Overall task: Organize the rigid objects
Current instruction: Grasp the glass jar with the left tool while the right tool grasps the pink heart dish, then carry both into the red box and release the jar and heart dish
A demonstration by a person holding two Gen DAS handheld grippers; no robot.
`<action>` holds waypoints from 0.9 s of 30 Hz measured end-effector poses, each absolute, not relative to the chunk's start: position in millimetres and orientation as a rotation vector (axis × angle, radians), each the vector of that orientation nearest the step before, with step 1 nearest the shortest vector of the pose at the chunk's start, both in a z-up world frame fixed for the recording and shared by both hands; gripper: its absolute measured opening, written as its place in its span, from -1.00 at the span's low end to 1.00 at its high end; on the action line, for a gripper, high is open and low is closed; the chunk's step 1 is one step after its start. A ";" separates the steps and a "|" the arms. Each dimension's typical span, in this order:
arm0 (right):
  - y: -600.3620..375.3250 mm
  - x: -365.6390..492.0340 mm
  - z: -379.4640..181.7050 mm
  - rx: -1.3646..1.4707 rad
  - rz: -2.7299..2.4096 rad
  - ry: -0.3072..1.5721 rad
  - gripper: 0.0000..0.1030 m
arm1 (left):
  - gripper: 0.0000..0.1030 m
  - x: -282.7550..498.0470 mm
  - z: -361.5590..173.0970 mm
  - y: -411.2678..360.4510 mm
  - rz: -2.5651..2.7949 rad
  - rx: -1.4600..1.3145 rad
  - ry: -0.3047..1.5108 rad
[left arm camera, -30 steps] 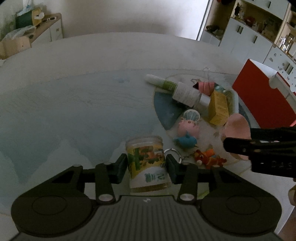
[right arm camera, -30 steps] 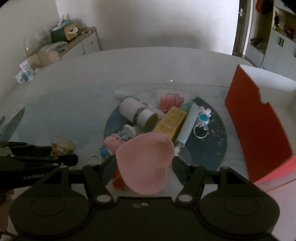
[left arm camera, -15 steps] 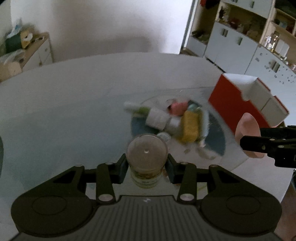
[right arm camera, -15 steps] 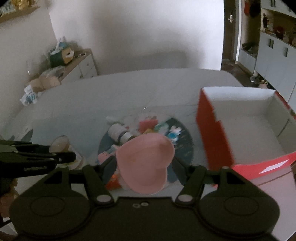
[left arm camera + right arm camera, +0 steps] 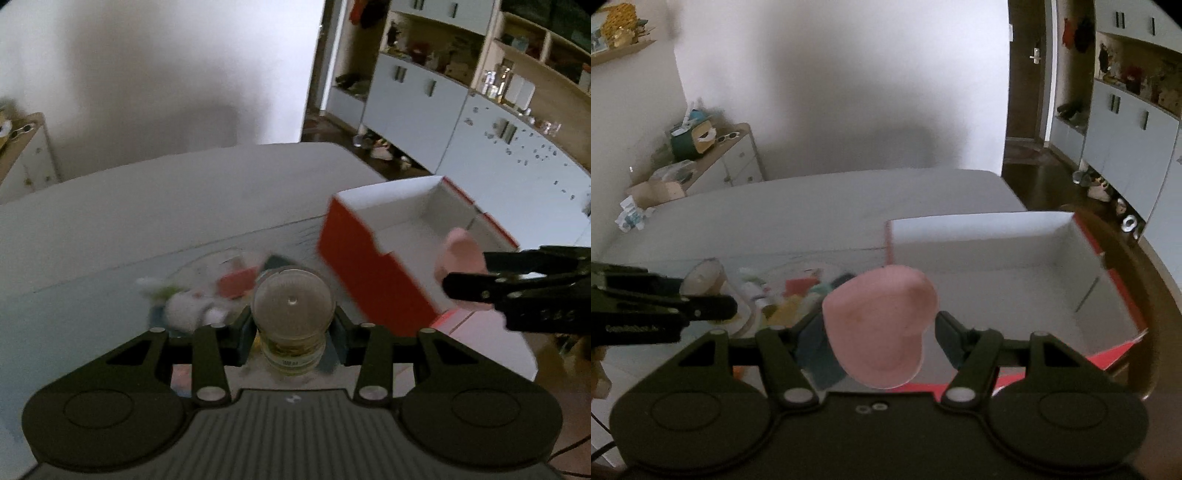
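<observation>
My left gripper [image 5: 293,326] is clamped on a small clear jar [image 5: 293,310], its round see-through lid facing the camera and a yellow-green label showing below. My right gripper [image 5: 882,332] grips a pink heart-shaped box [image 5: 882,325], smooth and matte, held up over the near edge of the red box [image 5: 997,258], whose white inside is open to view. A second ago both sat low over the pile of small things [image 5: 207,299] on the dark round mat on the tabletop [image 5: 147,206]; now both are lifted and swung toward the red box, which fills far more of each view. The pile is blurred behind the jar.
</observation>
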State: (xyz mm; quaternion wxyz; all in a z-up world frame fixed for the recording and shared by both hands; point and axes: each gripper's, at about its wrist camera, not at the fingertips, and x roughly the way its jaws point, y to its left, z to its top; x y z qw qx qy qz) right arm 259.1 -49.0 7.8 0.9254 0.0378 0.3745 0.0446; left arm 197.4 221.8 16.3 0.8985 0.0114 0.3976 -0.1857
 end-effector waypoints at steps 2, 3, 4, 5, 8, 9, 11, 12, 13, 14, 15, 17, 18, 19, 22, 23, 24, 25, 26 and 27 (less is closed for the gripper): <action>-65.3 262.4 6.0 0.075 0.085 0.769 0.28 | -0.19 202.5 21.0 199.1 -0.402 0.030 0.812; -72.1 264.4 5.0 0.072 0.081 0.769 0.28 | -0.19 205.7 23.6 186.8 -0.408 0.037 0.807; -81.0 265.1 3.6 0.068 0.076 0.770 0.28 | -0.19 208.5 24.9 175.3 -0.413 0.043 0.804; -89.5 266.5 1.8 0.067 0.075 0.774 0.28 | -0.19 211.5 26.5 164.4 -0.421 0.047 0.800; -111.3 267.8 -2.9 0.054 0.065 0.778 0.28 | -0.19 220.7 27.0 137.8 -0.427 0.049 0.800; -116.4 269.2 -4.5 0.049 0.066 0.781 0.28 | -0.19 224.6 26.6 127.3 -0.425 0.053 0.805; -126.6 272.9 -8.4 0.032 0.059 0.784 0.28 | -0.19 231.7 27.4 109.5 -0.427 0.058 0.810; -131.7 275.1 -10.4 0.026 0.059 0.787 0.28 | -0.19 235.2 28.6 101.5 -0.431 0.059 0.809; -138.2 278.2 -12.7 0.022 0.059 0.790 0.28 | -0.19 239.8 29.9 91.5 -0.439 0.065 0.808; -142.2 281.0 -15.0 0.021 0.056 0.794 0.28 | -0.19 244.6 30.4 86.0 -0.443 0.074 0.809; -147.0 283.8 -17.9 0.019 0.056 0.799 0.28 | -0.19 249.1 30.6 77.5 -0.447 0.086 0.812; -156.3 288.6 -23.7 0.010 0.049 0.807 0.28 | -0.19 259.3 28.4 60.1 -0.464 0.103 0.828; -158.5 291.3 -27.2 0.002 0.048 0.813 0.28 | -0.19 264.4 26.7 50.9 -0.468 0.111 0.839; -159.8 294.9 -30.6 -0.007 0.049 0.819 0.28 | -0.19 270.1 23.7 42.3 -0.473 0.122 0.851; -168.6 302.0 -42.4 -0.038 0.049 0.836 0.28 | -0.19 286.0 9.1 17.5 -0.472 0.161 0.890; -170.3 305.3 -47.2 -0.049 0.049 0.844 0.27 | -0.19 286.5 3.2 13.7 -0.468 0.173 0.899; -170.8 308.7 -51.5 -0.058 0.045 0.852 0.27 | -0.19 291.3 -4.1 6.0 -0.464 0.197 0.914; -173.5 312.5 -56.2 -0.069 0.049 0.863 0.27 | -0.19 295.7 -11.3 -1.0 -0.462 0.218 0.929; -174.6 315.4 -60.3 -0.080 0.055 0.870 0.27 | -0.19 297.7 -16.4 -6.2 -0.456 0.228 0.941; -176.8 316.9 -64.6 -0.096 0.055 0.873 0.27 | -0.19 302.2 -23.5 -12.5 -0.448 0.244 0.956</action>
